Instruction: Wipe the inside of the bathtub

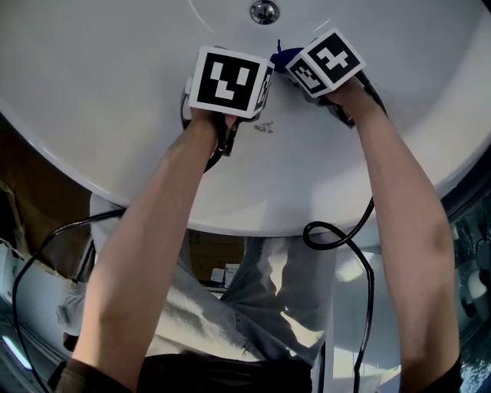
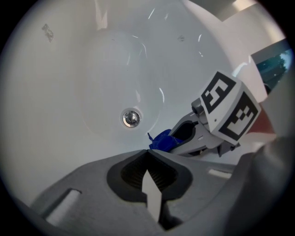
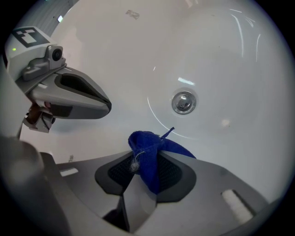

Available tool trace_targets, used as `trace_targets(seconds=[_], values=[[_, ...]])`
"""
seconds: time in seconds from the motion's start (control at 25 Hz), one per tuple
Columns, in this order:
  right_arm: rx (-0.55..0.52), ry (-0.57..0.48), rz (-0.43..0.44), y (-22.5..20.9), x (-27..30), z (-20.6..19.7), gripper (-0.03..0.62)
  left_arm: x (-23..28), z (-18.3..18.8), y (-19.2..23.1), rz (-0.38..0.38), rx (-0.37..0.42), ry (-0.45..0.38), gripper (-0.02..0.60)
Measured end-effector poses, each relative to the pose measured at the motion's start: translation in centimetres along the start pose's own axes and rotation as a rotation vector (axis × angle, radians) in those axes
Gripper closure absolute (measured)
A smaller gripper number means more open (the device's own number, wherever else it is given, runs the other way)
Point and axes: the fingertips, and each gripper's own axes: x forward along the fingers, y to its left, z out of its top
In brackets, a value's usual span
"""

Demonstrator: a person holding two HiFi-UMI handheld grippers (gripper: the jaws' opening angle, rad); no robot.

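I am looking down into a white bathtub (image 1: 115, 92) with a chrome drain (image 1: 264, 11) at its bottom. My right gripper (image 1: 307, 65) is shut on a blue cloth (image 1: 284, 57), which bunches out between the jaws (image 3: 154, 147) just above the tub floor, short of the drain (image 3: 184, 102). My left gripper (image 1: 229, 80) hangs beside it on the near tub wall, its marker cube hiding its jaws in the head view. In the left gripper view the jaws (image 2: 148, 154) meet with nothing in them, and the cloth (image 2: 161, 142) shows ahead to the right.
The tub's near rim (image 1: 253, 219) curves across below both forearms. A black cable (image 1: 345, 238) loops from the right gripper over the rim. A small grey mark (image 1: 263, 128) sits on the wall. The person's legs stand outside the tub.
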Motion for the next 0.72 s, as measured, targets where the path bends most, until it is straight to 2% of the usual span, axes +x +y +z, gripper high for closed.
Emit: trace_targets(seconds=[0.16, 0.24, 0.4, 0.44, 0.6, 0.72], values=[[-0.015, 0.012, -0.003, 1.4, -1.1, -0.9, 0.468, -1.4, -2.6, 0.1, 0.050, 0.045, 0.075, 0.578], [-0.028, 0.026, -0.006, 2.0, -1.5, -1.5, 0.468, -1.7, -3.0, -0.7, 0.025, 0.055, 0.066, 0.578], [-0.056, 0.065, -0.033, 2.7, -2.6, -2.9, 0.468, -2.6, -3.9, -2.7, -0.034, 0.022, 0.059, 0.578], [-0.052, 0.073, -0.035, 3.0, -3.0, -3.2, 0.467, -3.0, -4.0, -3.0, -0.033, 0.028, 0.060, 0.578], [-0.020, 0.061, -0.020, 5.6, -4.1, -3.2, 0.467, -5.0, -4.4, -1.7, 0.049, 0.116, 0.085, 0.578], [-0.010, 0.066, -0.015, 7.3, -5.3, -4.2, 0.467, -5.8, -4.2, -3.0, 0.020, 0.093, 0.064, 0.578]])
